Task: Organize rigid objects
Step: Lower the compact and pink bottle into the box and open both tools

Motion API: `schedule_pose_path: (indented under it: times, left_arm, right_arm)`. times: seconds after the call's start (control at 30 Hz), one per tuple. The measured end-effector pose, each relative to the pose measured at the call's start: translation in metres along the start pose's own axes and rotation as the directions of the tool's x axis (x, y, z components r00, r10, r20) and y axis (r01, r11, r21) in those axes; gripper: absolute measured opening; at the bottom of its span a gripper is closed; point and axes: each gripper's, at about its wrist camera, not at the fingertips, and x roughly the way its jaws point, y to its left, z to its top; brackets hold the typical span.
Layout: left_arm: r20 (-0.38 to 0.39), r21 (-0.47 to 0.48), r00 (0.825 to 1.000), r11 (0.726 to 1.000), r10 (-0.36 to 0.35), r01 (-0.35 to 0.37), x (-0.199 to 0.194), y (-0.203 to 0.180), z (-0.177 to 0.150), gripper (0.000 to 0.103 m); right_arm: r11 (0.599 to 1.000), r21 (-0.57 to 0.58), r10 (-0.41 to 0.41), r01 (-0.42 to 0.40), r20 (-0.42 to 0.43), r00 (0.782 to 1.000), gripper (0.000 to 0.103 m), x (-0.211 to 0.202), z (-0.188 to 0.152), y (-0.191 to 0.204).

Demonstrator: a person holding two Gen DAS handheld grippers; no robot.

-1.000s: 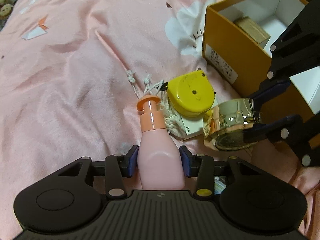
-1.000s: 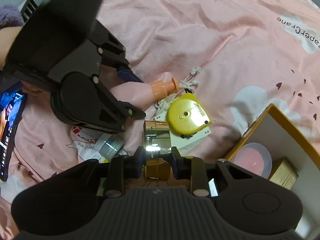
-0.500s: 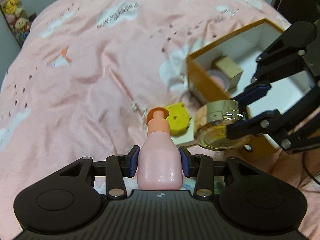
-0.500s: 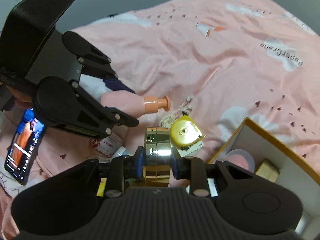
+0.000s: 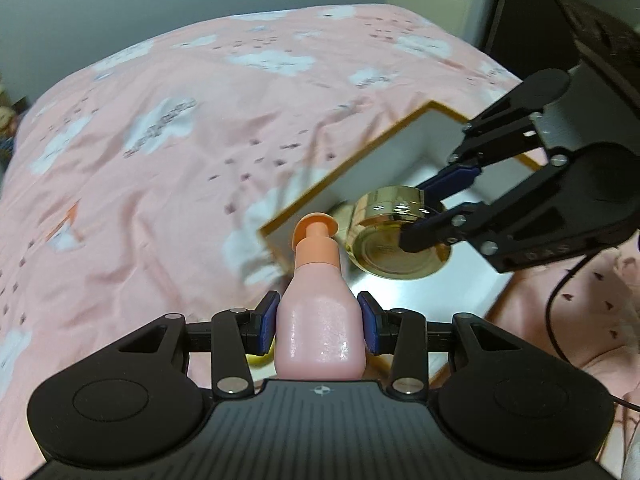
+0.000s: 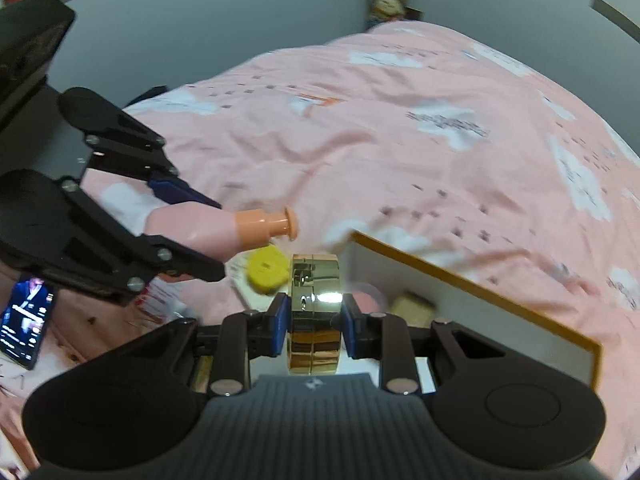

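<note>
- Left wrist view: my left gripper (image 5: 320,322) pinches the pale pink plastic bottle with the orange pump cap (image 5: 320,312) by its body, blue pads tight on both sides, cap pointing ahead toward the open mustard-edged cardboard box with white inner walls (image 5: 384,152); my right gripper (image 5: 430,210) comes in from the right, clamped on the round gold metallic tin (image 5: 394,236), which hangs over the box opening; I judge this as the carry step, both items lifted and on the way in; the next move calls for lowering the tin first, then bringing the bottle over the near rim.
- Room here: the tin sits just beside the bottle's cap, so the two could knock; the pink cloud-print bedsheet (image 5: 168,168) to the left is open.
- Right wrist view: my jaws press on the tin's flat faces, tin on edge; inside the box, near the far wall, lie a pink round item (image 6: 366,294) and a small tan block (image 6: 412,306), so I must set down beside them; a yellow round object (image 6: 266,272) lies on the bed outside the box, below the bottle; a lit phone (image 6: 24,320) rests far left.
</note>
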Motion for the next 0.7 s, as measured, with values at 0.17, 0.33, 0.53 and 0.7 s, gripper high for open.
schedule_pose_path:
  times: [0.17,0.33,0.53,0.7]
  left_arm:
    - [-0.049,0.052,0.997,0.997,-0.057,0.059,0.033,-0.021,0.014,0.047]
    - [-0.171,0.044,0.982,0.995,-0.077,0.085,0.073,-0.036,0.023,0.047]
    - [-0.311,-0.066,0.945,0.994,-0.102,0.086,0.11,-0.038,0.029,0.047]
    - [-0.373,-0.017,0.927,0.999,-0.047,0.044,0.135,-0.049,0.025,0.047]
  right_arm:
    - [0.995,0.076,-0.055,0.058,-0.043,0.998,0.027,0.003,-0.023,-0.03]
    - [0.983,0.153,-0.092,0.106,-0.092,0.991,0.027,0.014,-0.045,-0.06]
    - [0.971,0.213,-0.082,0.109,-0.132,0.988,0.027,0.028,-0.065,-0.082]
    - [0.971,0.223,-0.058,0.091,-0.151,0.987,0.027,0.038,-0.074,-0.088]
